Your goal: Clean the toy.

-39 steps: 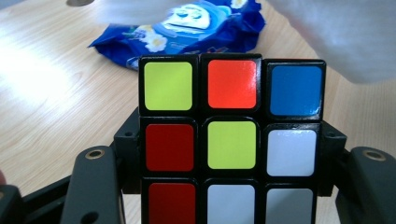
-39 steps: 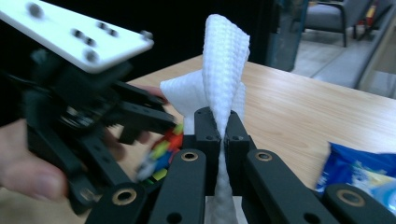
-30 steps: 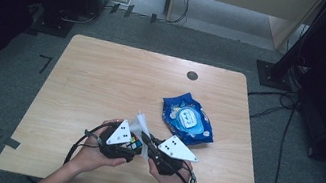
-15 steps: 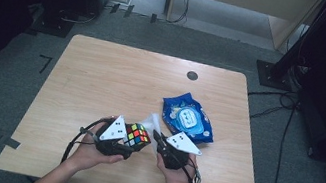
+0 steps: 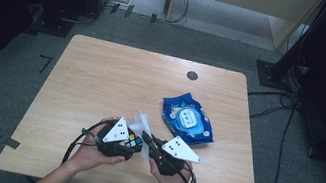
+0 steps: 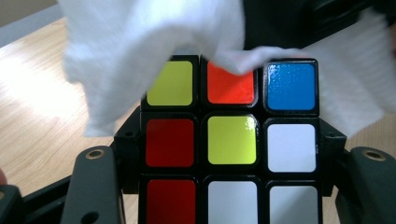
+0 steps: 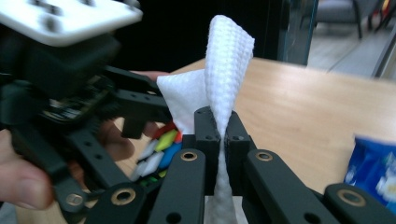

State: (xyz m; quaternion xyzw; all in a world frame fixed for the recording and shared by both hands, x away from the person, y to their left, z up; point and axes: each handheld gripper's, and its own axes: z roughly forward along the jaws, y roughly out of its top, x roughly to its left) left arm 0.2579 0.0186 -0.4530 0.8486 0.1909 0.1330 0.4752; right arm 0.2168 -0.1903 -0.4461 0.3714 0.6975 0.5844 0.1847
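A colour cube (image 6: 231,140) with yellow, orange, blue, red and white stickers is clamped between the jaws of my left gripper (image 6: 229,186); in the high view the cube (image 5: 134,141) sits near the table's front edge. My right gripper (image 7: 223,135) is shut on a white wipe (image 7: 229,60), which stands up from its jaws. The wipe (image 6: 154,42) drapes over the cube's top row in the left gripper view. In the high view the right gripper (image 5: 146,138) points left at the cube, the left gripper (image 5: 133,148) just beside it, and the wipe (image 5: 140,120) pokes up between them.
A blue pack of wet wipes (image 5: 187,118) lies on the wooden table (image 5: 103,76) right of centre. A dark round grommet (image 5: 192,75) is near the far edge. Cables trail from both grippers over the front edge.
The cube's coloured face has turned up into the high view, and the right gripper has shifted slightly with the wipe against the cube. The left hand stays put.
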